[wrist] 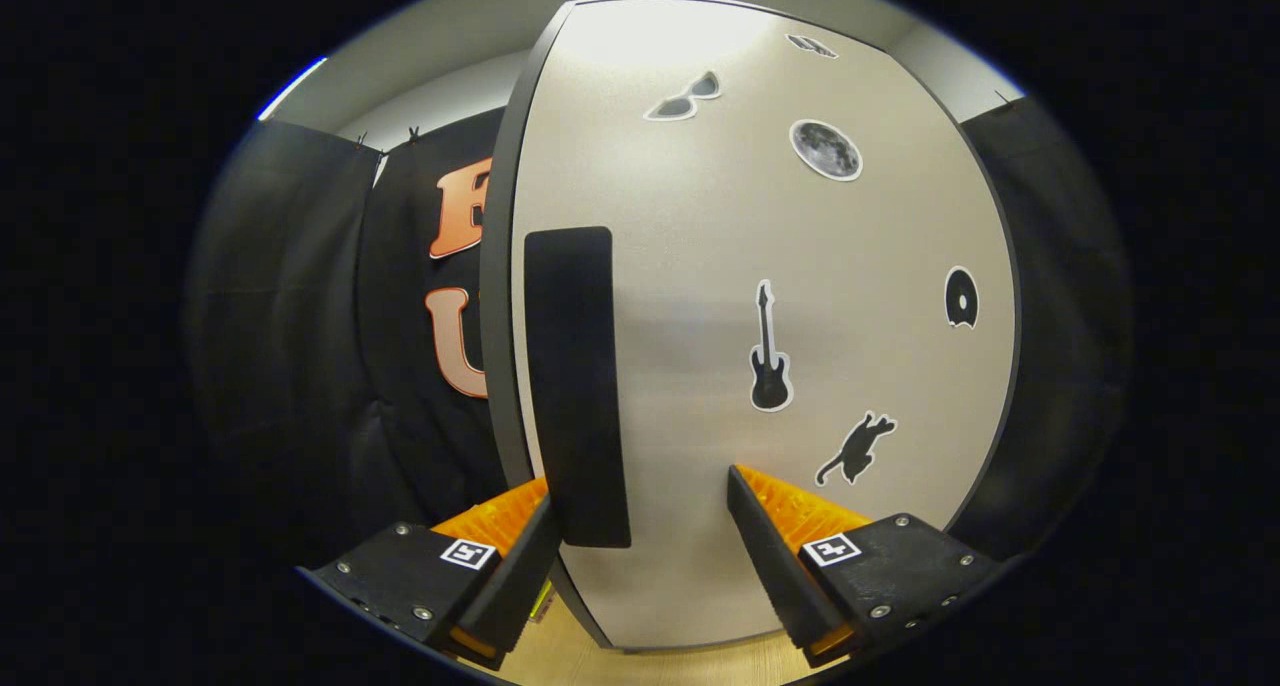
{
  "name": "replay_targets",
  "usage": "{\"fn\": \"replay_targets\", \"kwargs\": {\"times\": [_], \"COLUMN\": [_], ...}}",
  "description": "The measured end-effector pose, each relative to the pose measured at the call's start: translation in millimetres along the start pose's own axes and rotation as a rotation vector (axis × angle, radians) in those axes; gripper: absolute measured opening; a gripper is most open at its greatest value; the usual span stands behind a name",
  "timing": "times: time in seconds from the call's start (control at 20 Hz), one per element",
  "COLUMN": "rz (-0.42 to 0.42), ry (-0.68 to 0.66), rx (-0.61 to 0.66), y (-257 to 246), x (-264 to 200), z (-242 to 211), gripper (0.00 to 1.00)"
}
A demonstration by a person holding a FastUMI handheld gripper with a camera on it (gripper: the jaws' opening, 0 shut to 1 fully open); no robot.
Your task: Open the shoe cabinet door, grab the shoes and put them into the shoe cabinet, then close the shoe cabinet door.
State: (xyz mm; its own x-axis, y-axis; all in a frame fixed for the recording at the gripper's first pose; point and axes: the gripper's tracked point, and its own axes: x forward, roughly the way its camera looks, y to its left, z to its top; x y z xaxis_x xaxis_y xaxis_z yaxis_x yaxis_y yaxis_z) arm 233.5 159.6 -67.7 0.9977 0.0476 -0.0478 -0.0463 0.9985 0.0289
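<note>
Right ahead of the wide-open, empty gripper (640, 511): stiff, smooth cabinet door (760, 296), closed. Best grabbed by the dark handle (575, 386) beside the left finger.

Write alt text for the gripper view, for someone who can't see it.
The gripper, jaws open, faces a closed pale grey shoe cabinet door, its tall black handle just inside the left finger. Black stickers dot the door, among them a guitar and a cat.

One cabinet door (700, 316), one handle (575, 386), six stickers (770, 351).
</note>
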Motion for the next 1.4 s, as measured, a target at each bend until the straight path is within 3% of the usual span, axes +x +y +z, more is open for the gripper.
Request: {"fn": "replay_targets", "kwargs": {"times": [0.4,1.05,1.4], "rz": [-0.014,-0.12,-0.136], "ry": [-0.001,-0.026,-0.032], "rx": [-0.01,-0.004,-0.01], "y": [3.1,-69.2,-101.7], "x": [-18.9,-197.3,-289.2], "z": [6.6,43.8,48.2], "gripper": [0.96,0.95,0.95]}}
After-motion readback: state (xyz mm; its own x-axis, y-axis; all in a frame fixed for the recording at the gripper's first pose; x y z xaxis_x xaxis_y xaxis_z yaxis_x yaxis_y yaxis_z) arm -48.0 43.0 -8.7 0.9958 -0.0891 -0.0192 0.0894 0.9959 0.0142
